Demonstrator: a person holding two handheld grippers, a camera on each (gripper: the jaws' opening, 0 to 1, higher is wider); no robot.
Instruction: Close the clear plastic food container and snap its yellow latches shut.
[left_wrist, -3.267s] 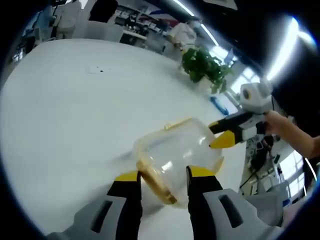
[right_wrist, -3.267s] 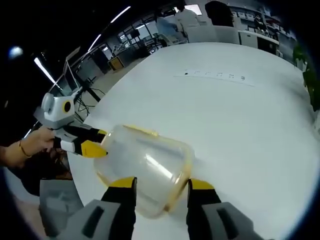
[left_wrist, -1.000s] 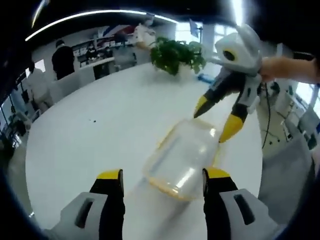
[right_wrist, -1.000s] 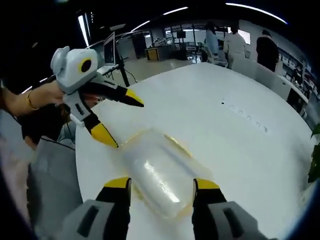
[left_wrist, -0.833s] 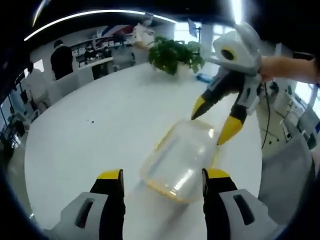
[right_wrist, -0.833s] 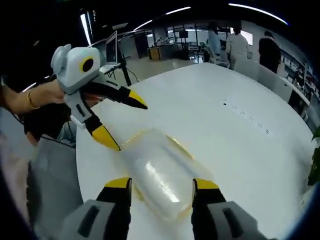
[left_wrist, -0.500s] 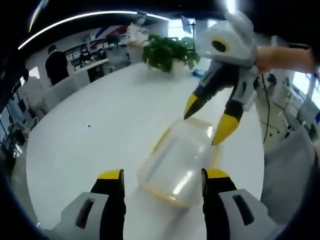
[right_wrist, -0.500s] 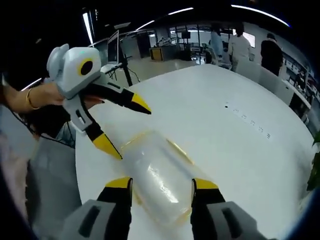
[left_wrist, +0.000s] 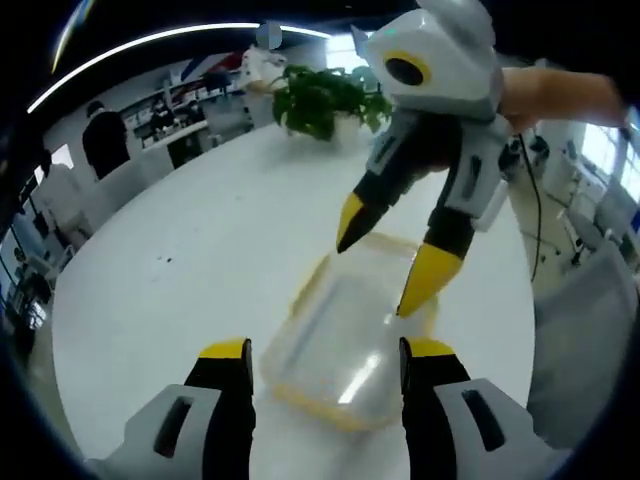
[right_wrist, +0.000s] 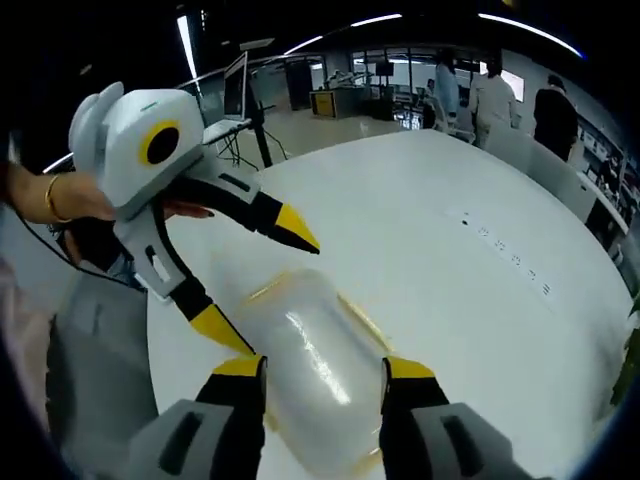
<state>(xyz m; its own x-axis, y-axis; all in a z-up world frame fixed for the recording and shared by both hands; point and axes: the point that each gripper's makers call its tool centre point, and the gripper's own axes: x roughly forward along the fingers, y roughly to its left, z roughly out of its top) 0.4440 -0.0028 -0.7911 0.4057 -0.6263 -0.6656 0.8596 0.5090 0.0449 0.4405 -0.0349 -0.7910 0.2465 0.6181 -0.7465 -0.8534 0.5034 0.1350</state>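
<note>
Container (left_wrist: 345, 345) lies on desk (left_wrist: 190, 260) between both claws (left claw (left_wrist: 323, 352), right claw (right_wrist: 322, 368)), each spread wide.

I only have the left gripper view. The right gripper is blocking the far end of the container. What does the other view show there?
Observer: In the right gripper view the container lies on the white table, its near end between the right gripper's open jaws.
Operator: Where is my left gripper from that side?
Observer: The left gripper comes in from the left, jaws open, tips over the container's far end.
Operator: Is it touching?
Observer: Its lower tip looks right at the container's edge; contact cannot be confirmed.
</note>
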